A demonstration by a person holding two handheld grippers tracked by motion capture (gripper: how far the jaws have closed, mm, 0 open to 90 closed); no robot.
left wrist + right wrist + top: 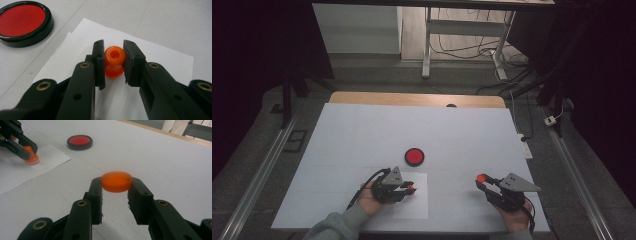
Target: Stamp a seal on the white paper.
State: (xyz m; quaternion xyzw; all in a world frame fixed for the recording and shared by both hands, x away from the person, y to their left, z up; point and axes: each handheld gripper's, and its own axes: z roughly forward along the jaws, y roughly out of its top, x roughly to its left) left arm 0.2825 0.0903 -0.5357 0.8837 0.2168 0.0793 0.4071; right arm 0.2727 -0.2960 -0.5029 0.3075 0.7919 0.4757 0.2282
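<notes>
i'm working over a white table (362, 130) in a dim room. my left gripper (113, 61) is pinching an orange stamp (114, 62), pressing it onto the paper sheet (162, 57). the red ink pad (414, 156) is sitting open beyond. my right gripper (116, 185) is pinching the stamp's orange cap (116, 181), lifted aside. i judge recapping is left.

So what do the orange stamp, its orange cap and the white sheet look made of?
Orange stamp: probably glossy moulded plastic, given the shine on its rounded knob. Orange cap: translucent plastic, since light glows through its wall. White sheet: matte paper, thin and flat with a slightly ragged edge.
</notes>
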